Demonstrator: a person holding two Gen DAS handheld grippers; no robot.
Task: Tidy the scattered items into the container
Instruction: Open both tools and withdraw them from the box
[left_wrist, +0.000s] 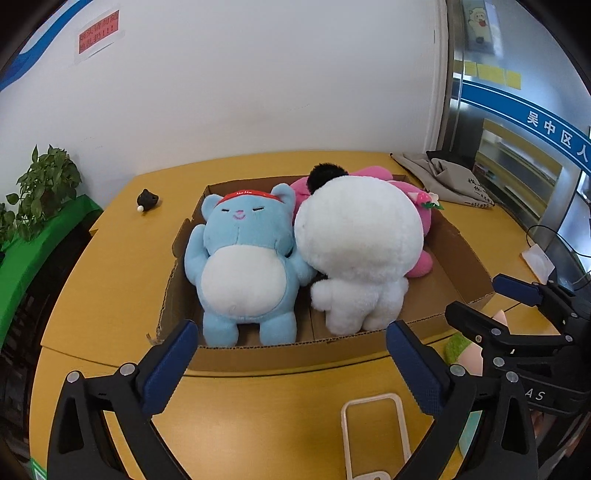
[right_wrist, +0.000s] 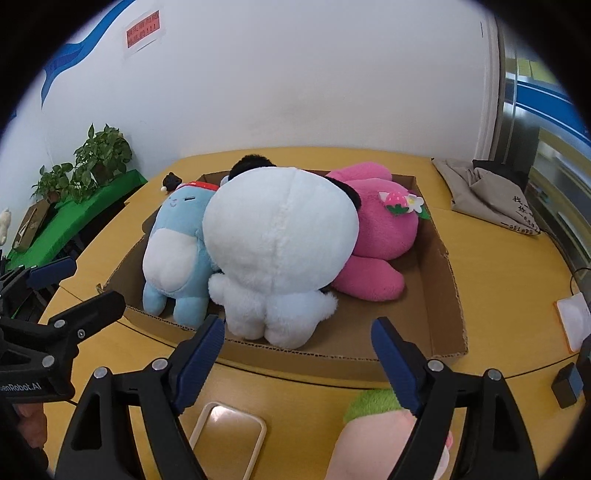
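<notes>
a: how far along does the tidying look?

b: mostly done, i'd judge. the cardboard box (left_wrist: 476, 266) holds three plush toys: a blue plush cat (left_wrist: 243, 254) on its back at the left, a white plush (left_wrist: 360, 251) leaning against it in the middle, and a pink plush (right_wrist: 380, 236) lying behind it on the right.

a: what's left out?

b: a peach-shaped plush with a green top (right_wrist: 373, 421) sits on the yellow table (left_wrist: 110, 266) just near of the box's front wall, on the right. a small black toy (left_wrist: 147, 199) lies far left of the box. a pale phone case (left_wrist: 373, 432) also lies near the front edge.

a: and the tongs?

b: the left gripper (left_wrist: 291, 369) is spread wide with nothing between its jaws. the right gripper (right_wrist: 299, 350) is spread too and empty; the peach plush lies beside its right finger, not pinched.

a: room to work?

b: the box's near right corner looks open for another toy. the low front wall must be cleared on the way in, and the two grippers are close beside each other.
</notes>
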